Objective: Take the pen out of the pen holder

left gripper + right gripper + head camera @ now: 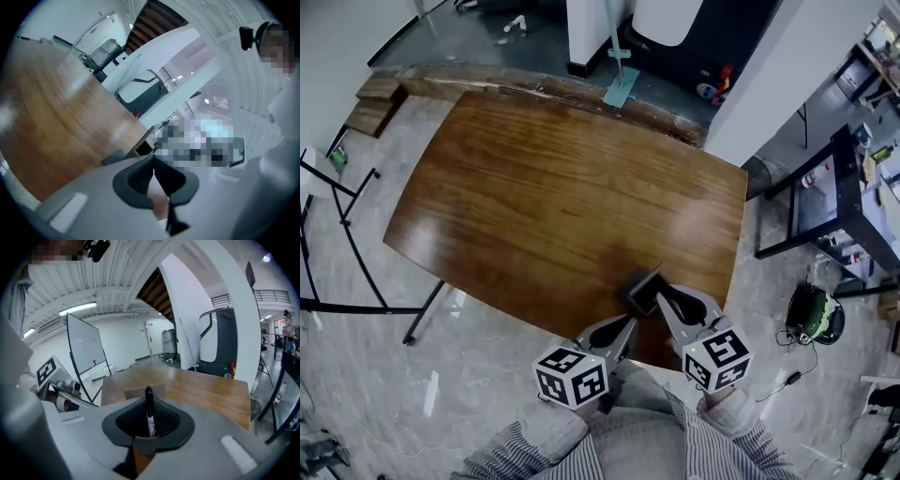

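Observation:
A black pen (pixel 149 414) stands upright between the pads of my right gripper (pixel 149 405), which is shut on its lower barrel. Just behind it is the dark grey pen holder (pixel 141 392). In the head view the holder (pixel 643 289) sits near the front edge of the wooden table (pixel 544 187). My right gripper (pixel 662 302) is at its right side and my left gripper (pixel 630 322) at its near left corner. In the left gripper view the left gripper (pixel 153 161) has its pads together. The holder (pixel 140 146) lies just past its tips, and no part of the holder shows between the pads.
Striped sleeves (pixel 722 450) fill the bottom of the head view. A black metal stand (pixel 337 244) is on the floor to the left. A black desk (pixel 825 202) and a green-black device (pixel 814 314) are to the right. A whiteboard (pixel 84 352) stands beyond the table's corner.

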